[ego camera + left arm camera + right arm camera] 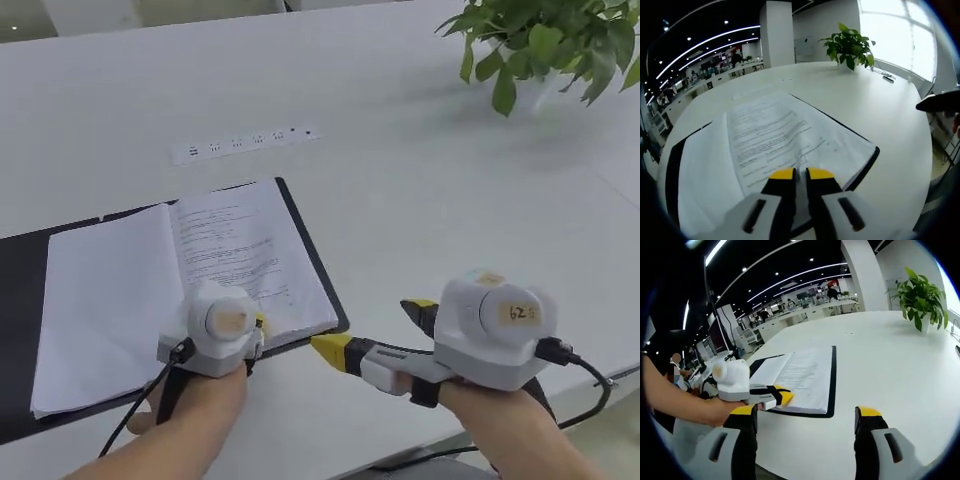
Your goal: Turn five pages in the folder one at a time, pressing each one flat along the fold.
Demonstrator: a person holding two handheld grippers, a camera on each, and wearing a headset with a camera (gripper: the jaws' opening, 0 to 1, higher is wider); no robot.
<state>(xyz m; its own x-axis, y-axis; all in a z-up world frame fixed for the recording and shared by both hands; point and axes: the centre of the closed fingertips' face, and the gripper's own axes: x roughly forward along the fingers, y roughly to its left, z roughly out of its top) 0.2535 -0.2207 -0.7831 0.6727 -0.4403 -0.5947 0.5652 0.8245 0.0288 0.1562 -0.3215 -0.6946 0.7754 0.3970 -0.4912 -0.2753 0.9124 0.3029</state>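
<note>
The black folder (318,262) lies open on the white table, with a blank left page (105,300) and a printed right page (240,250). My left gripper (258,328) hovers at the bottom edge of the printed page (775,135). Its yellow-tipped jaws (800,174) are shut side by side, and I see nothing held between them. My right gripper (375,327) is off the folder's lower right corner, above bare table, and points left toward it. Its jaws stand wide open and empty (806,411). From the right gripper view, the left gripper (782,396) sits at the near edge of the folder (805,375).
A white power strip (245,142) is set into the table behind the folder. A potted plant (545,40) stands at the far right. The table's front edge runs just below both hands, and a cable trails from each gripper.
</note>
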